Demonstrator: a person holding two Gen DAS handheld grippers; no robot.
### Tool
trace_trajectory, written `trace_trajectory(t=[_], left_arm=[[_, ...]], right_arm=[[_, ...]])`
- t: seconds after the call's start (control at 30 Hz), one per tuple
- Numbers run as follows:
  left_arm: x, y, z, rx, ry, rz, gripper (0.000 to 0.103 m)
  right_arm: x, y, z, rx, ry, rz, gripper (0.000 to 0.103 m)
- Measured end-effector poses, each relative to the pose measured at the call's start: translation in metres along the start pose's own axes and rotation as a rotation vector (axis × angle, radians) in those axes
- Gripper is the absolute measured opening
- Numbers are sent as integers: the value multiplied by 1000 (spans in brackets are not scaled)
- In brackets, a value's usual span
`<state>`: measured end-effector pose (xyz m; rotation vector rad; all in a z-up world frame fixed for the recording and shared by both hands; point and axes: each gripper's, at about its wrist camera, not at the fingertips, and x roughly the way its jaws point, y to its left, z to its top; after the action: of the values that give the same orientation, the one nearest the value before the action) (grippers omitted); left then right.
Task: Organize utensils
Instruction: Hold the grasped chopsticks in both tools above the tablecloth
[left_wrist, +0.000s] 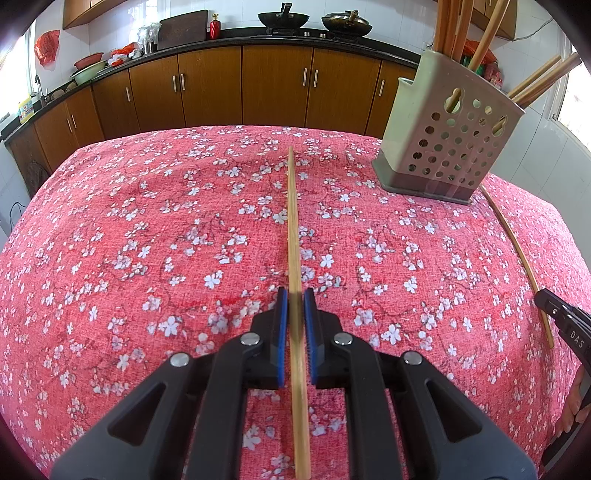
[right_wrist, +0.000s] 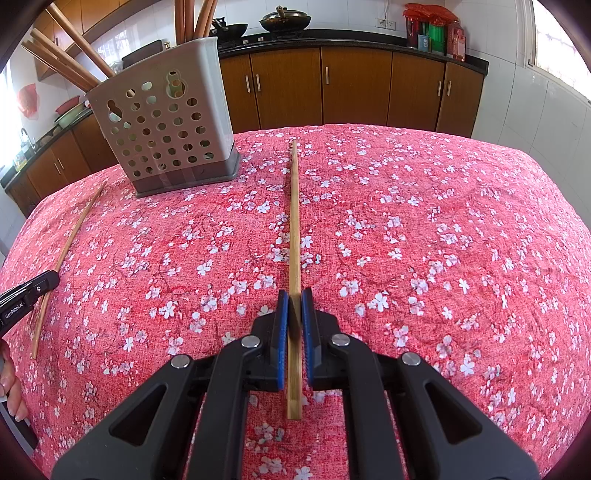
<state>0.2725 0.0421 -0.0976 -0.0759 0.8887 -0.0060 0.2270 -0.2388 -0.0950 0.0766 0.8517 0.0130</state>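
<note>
Our left gripper (left_wrist: 295, 314) and right gripper (right_wrist: 294, 314) each have fingers pinching one chopstick (left_wrist: 293, 221) (right_wrist: 294, 221), gripped near its thick end so the tip leads. Both chopsticks point toward the table's far edge, where the perforated holder (left_wrist: 448, 144) already keeps others upright, presumably their destination.

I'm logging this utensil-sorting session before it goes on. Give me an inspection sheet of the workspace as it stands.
Surface: table under a red floral cloth; it lies flat, with no spills visible.
Job's things: perforated grey utensil holder stands upright and already holds several wooden chopsticks. One chopstick is in the left gripper, another chopstick in the right.
Clutter: nothing seen on the cloth.
Grippers: left gripper is closed on its chopstick; right gripper is closed on its own.
Cables: a dark cord by the wall, off the table.
Surroundings: brown kitchen cabinets, two woks on the counter.
</note>
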Motion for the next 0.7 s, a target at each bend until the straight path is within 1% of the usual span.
trace_trajectory(t=[0.53,0.7], left_arm=[[-1,-1,0,-5,0,-5,12],[-8,-2,-6,16,17,25,12]], right_arm=[[0,-1,0,2,-1,1,9],[-4,-4,-4,14,-2,13,9]])
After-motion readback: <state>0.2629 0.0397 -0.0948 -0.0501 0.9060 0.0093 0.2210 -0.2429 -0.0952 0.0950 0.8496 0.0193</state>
